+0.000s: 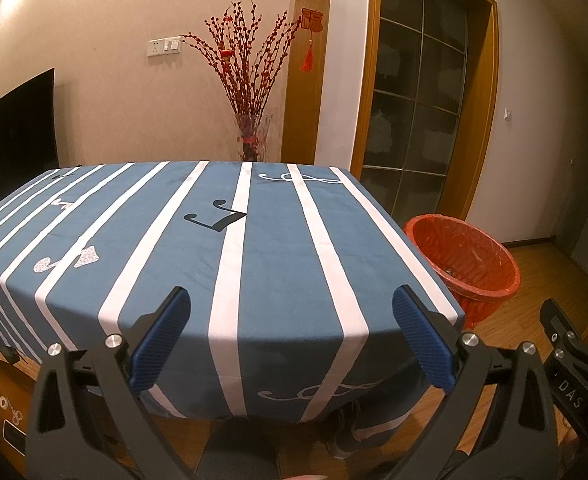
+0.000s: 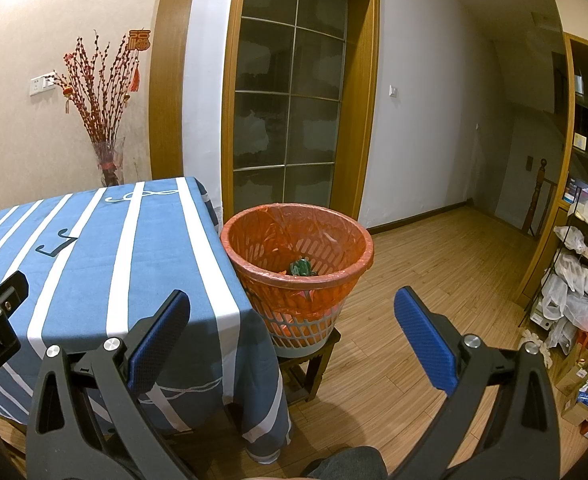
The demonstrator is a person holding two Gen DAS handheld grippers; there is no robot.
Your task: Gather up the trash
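Observation:
A waste basket (image 2: 298, 256) lined with a red bag stands on a small stool at the table's right end; it also shows in the left wrist view (image 1: 464, 258). A green crumpled piece of trash (image 2: 302, 268) lies inside it. My left gripper (image 1: 291, 308) is open and empty, held over the near edge of the table with the blue striped cloth (image 1: 213, 248). My right gripper (image 2: 291, 308) is open and empty, held in front of the basket, short of it and above the floor. I see no trash on the tablecloth.
A glass vase of red branches (image 1: 249, 136) stands behind the table. A dark TV (image 1: 13, 132) is at the left. A wooden-framed glass door (image 2: 289, 112) is behind the basket. Shelves with bags and boxes (image 2: 578, 280) line the right wall. The stool (image 2: 314, 364) holds the basket.

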